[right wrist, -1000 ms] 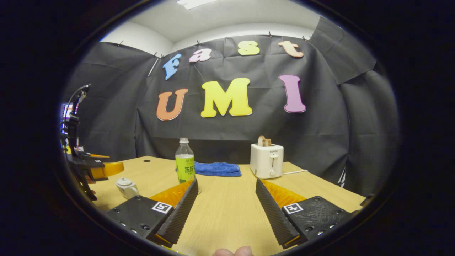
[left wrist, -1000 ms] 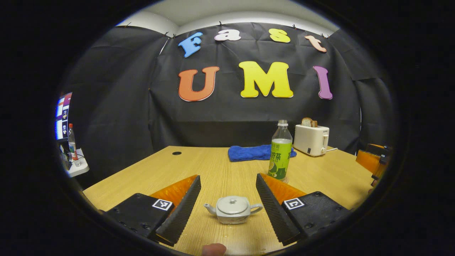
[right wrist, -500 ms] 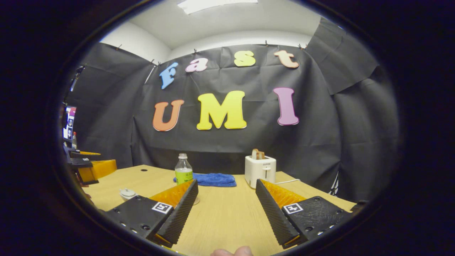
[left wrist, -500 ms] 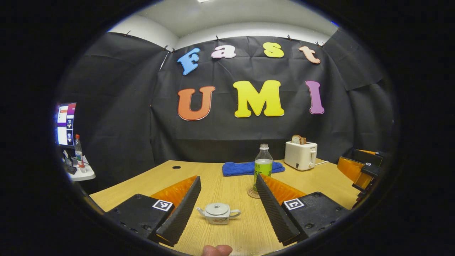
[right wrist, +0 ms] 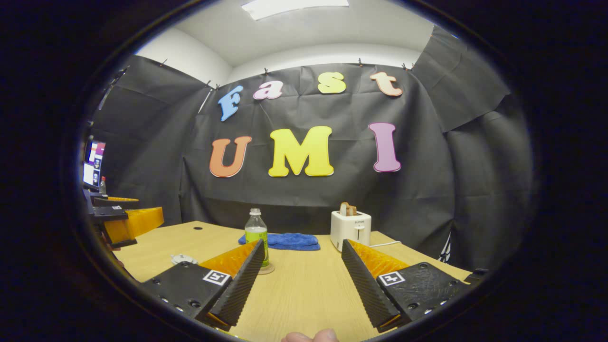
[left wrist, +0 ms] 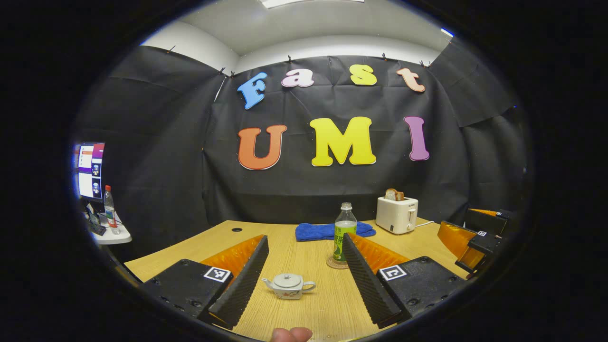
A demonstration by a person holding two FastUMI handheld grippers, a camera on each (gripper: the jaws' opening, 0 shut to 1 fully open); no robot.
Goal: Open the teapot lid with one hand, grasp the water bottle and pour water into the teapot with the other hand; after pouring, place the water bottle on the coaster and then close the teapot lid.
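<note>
Left gripper view: teapot (left wrist: 289,286) lidded; bottle (left wrist: 344,233) apparently on coaster (left wrist: 334,263).

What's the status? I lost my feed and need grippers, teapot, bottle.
Left gripper open, empty; right gripper open, empty. Teapot lid on, between left fingers' line. Water bottle upright on coaster. Nothing in the way.

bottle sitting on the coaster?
Touching. In the left gripper view the water bottle stands upright with its base on the coaster.
</note>
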